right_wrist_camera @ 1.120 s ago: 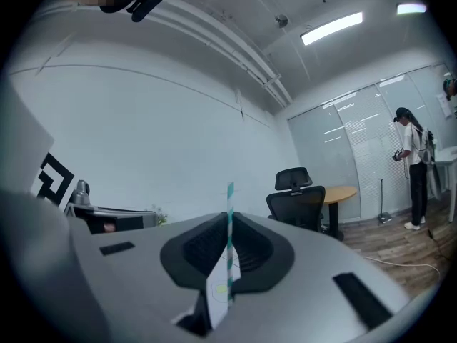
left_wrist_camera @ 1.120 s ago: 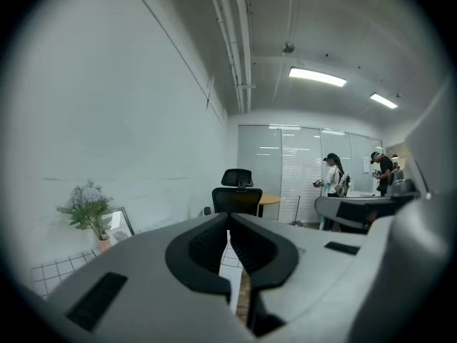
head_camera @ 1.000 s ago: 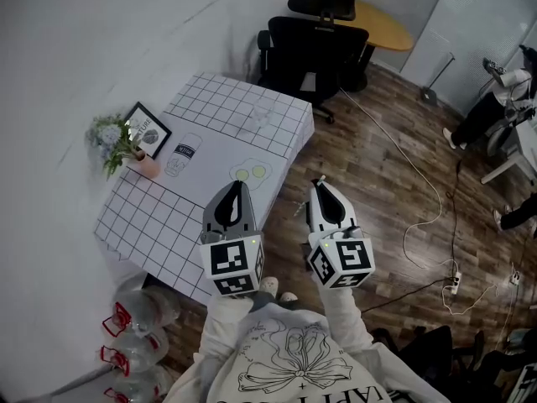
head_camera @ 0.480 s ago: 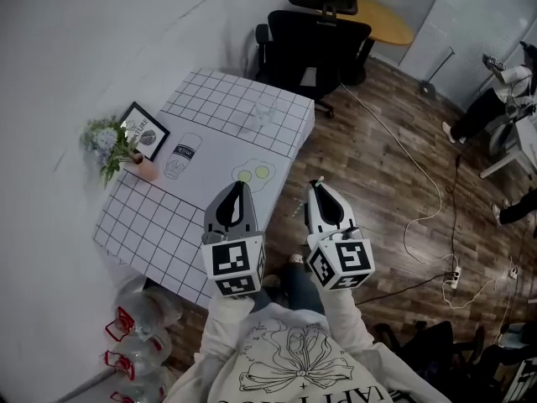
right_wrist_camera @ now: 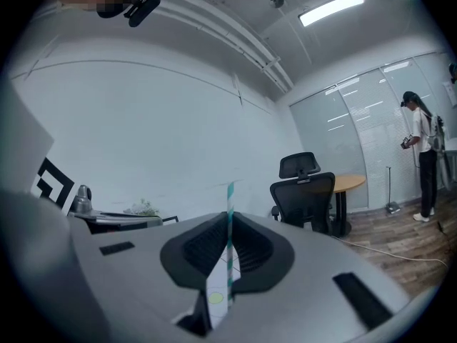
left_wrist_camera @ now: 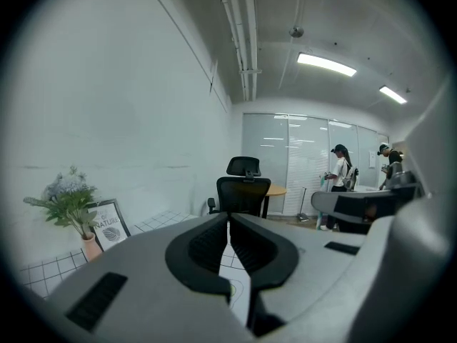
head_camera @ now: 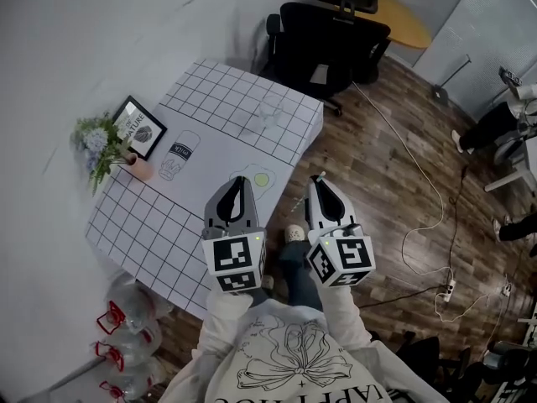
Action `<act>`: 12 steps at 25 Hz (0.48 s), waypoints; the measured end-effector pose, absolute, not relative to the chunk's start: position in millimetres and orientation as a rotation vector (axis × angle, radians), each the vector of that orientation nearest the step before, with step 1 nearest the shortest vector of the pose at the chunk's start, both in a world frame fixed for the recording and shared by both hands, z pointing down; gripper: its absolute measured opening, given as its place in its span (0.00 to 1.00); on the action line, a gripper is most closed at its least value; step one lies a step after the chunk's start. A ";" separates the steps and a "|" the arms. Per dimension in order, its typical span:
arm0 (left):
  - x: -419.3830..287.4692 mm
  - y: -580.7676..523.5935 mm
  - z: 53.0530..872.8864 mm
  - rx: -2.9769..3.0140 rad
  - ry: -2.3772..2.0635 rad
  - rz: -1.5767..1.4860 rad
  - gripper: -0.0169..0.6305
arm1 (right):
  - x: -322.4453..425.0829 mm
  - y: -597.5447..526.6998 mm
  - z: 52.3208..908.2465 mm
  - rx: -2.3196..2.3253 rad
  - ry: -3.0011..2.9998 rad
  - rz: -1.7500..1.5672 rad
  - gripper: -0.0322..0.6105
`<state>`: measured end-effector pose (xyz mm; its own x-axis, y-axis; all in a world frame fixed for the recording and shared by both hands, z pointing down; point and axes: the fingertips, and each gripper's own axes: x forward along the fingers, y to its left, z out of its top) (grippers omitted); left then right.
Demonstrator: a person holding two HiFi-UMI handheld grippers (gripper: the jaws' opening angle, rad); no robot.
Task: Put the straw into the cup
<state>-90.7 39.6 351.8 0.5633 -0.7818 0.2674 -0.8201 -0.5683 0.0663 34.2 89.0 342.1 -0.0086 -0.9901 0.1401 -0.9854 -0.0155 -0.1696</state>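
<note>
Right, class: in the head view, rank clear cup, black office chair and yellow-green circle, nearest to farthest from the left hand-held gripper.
1. Yellow-green circle, just ahead of left hand-held gripper.
2. Clear cup, farther along the table.
3. Black office chair, beyond it.

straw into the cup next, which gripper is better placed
Right. The right gripper has its jaws shut on the straw. The left gripper has its jaws together, empty. The cup stands on the table ahead of both.
</note>
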 end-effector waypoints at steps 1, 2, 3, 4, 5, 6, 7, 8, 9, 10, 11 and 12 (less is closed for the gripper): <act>-84.9 32.6 353.3 2.608 -1.362 0.318 0.05 | 39.9 80.1 343.1 -2.187 2.198 -0.349 0.08; -78.5 25.5 354.8 2.604 -1.369 0.325 0.05 | 46.1 71.1 343.7 -2.178 2.208 -0.350 0.08; -71.9 18.2 356.2 2.599 -1.377 0.328 0.05 | 52.4 62.0 344.2 -2.168 2.219 -0.350 0.08; -65.4 10.7 357.4 2.593 -1.386 0.330 0.05 | 58.8 52.7 344.8 -2.157 2.230 -0.350 0.08; -58.9 3.1 358.6 2.587 -1.395 0.331 0.05 | 65.4 43.4 345.5 -2.147 2.239 -0.351 0.08; -52.5 -4.8 359.7 2.581 -1.404 0.333 0.05 | 72.2 33.9 346.0 -2.137 2.247 -0.353 0.08; -46.1 -13.0 360.8 2.574 -1.414 0.337 0.05 | 79.0 24.1 346.1 -2.126 2.254 -0.355 0.08; -40.1 -21.4 361.7 2.566 -1.425 0.342 0.05 | 85.6 14.2 345.9 -2.115 2.261 -0.357 0.08; -34.6 -29.8 362.3 2.556 -1.440 0.347 0.05 | 91.8 4.1 345.4 -2.103 2.272 -0.360 0.08; -29.2 -38.2 362.5 2.544 -1.459 0.352 0.05 | 97.7 -5.9 344.8 -2.088 2.285 -0.362 0.08; -23.7 -46.7 362.2 2.532 -1.478 0.355 0.05 | 103.5 -16.0 344.0 -2.071 2.300 -0.364 0.08; -17.9 -55.3 361.8 2.519 -1.496 0.357 0.05 | 109.1 -26.0 343.2 -2.053 2.316 -0.367 0.08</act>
<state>-17.9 -55.3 361.8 0.4616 -0.8347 0.3005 -0.8804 -0.4727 0.0394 109.1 -26.0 343.2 -0.1322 -0.9818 0.1362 -0.9759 0.1049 -0.1914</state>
